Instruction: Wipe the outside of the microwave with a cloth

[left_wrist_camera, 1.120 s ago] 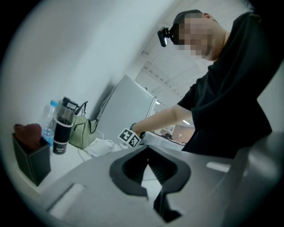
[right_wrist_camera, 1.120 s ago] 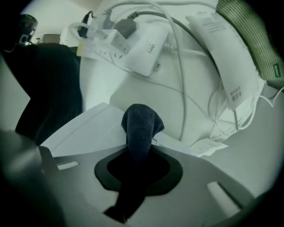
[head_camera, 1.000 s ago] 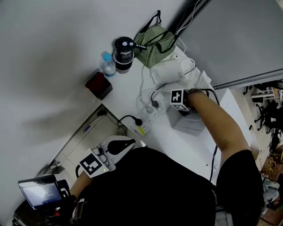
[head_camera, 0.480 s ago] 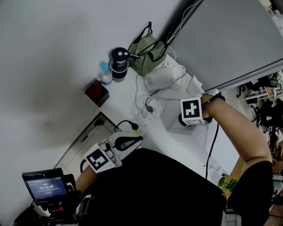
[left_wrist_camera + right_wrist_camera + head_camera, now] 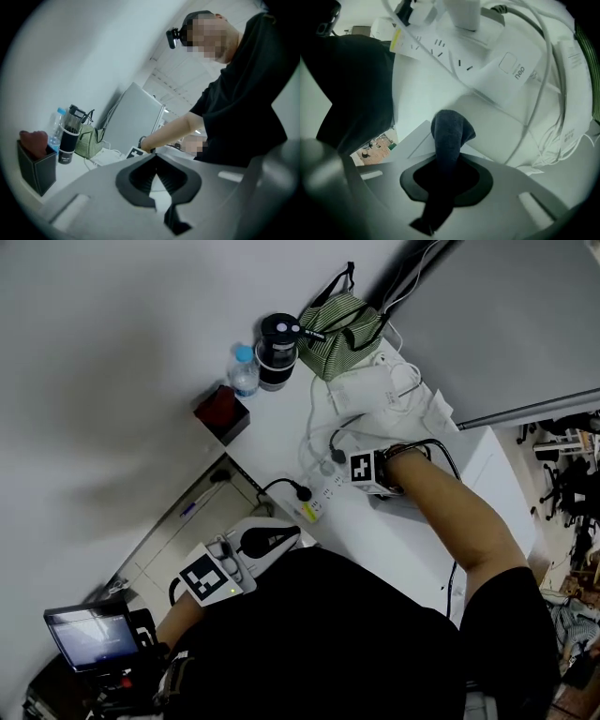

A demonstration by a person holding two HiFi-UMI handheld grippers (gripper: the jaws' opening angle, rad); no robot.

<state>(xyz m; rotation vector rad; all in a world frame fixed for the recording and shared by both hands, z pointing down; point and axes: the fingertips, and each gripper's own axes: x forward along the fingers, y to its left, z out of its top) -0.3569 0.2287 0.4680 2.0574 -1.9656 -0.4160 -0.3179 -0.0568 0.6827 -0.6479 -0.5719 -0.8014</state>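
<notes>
Wiping step: right tool clamped on the dark cloth, its tip against a white boxy surface, likely the microwave, beside the power strip; left tool closed, empty; next needs pressed sweeps.

Cloth: plain dark grey, where you hold it.
Your right tool: pale grey shell, black pads, black-and-white square markers.
Your left tool: the same grey, black and marker squares.
Worktop: white.
Bag: green-and-white stripes, black handles.
Box: black, dark red on top.
Bottle: clear, blue cap.
Flask: black, white dots on the lid.
Power strip: white, with a yellow label.
Your shirt: black.
</notes>
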